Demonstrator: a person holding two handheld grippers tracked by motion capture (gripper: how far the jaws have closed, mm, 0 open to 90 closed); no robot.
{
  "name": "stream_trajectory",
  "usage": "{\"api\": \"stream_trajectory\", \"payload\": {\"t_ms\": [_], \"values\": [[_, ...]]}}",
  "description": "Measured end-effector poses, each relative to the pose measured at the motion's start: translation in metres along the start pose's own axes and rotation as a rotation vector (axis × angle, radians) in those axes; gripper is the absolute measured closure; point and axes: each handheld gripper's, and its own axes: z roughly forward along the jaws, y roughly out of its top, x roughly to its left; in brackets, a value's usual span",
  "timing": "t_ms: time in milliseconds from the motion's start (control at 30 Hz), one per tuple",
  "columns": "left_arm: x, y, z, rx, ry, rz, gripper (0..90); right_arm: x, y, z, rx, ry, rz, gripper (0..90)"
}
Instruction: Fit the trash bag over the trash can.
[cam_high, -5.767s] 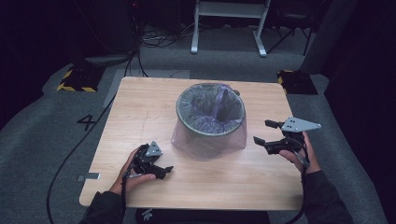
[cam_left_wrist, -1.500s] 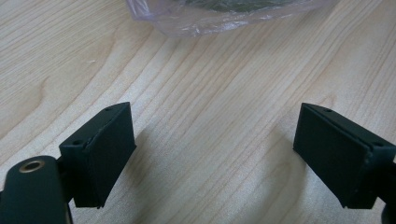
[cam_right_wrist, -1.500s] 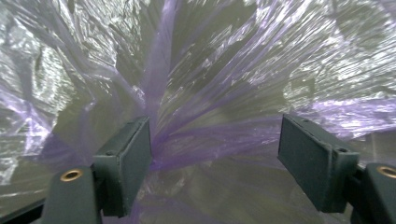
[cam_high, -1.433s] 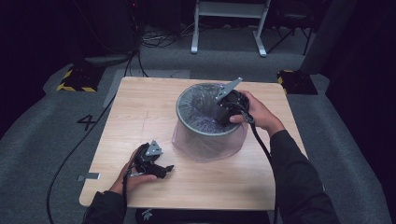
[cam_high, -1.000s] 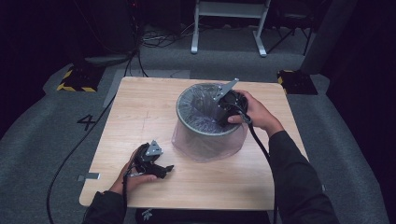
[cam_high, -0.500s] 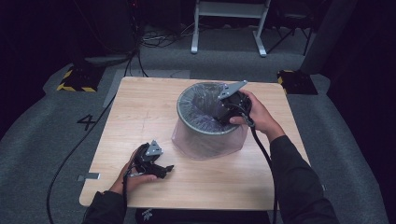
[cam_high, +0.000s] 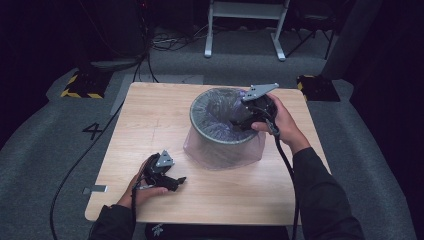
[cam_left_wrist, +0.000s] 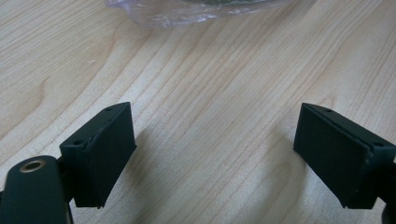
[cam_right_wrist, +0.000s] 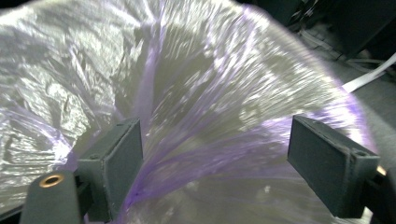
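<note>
Two grippers: our right gripper (cam_high: 239, 121), at the bin (cam_high: 200, 131)'s three o'clock rim, had just spread off the bag (cam_right_wrist: 210, 93) to seat it; our left gripper (cam_left_wrist: 215, 154) rested spread on the table (cam_high: 150, 115).

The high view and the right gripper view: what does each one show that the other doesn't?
The high view alone takes in the wooden table, the bin, and the left gripper resting near the table's front edge. The right gripper view alone brings the crinkled, purple-tinted film close, with its jaws standing apart and nothing pinched. Both show the plastic bag lining the bin and the right gripper at it.
</note>
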Motion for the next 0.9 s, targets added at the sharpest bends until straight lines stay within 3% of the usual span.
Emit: {"api": "stream_trajectory", "payload": {"t_ms": [133,467,900], "values": [[0.0,0.0,0.0,0.0,0.0,0.0,12.1,0.0,-0.002,-0.009,-0.02,0.005,0.003,17.6],[0.0,0.0,0.0,0.0,0.0,0.0,12.1,-0.001,-0.012,-0.026,-0.088,-0.009,0.062,16.9],[0.0,0.0,0.0,0.0,-0.001,-0.001,12.1,0.005,-0.024,-0.051,-0.115,-0.045,0.027,16.1]]}}
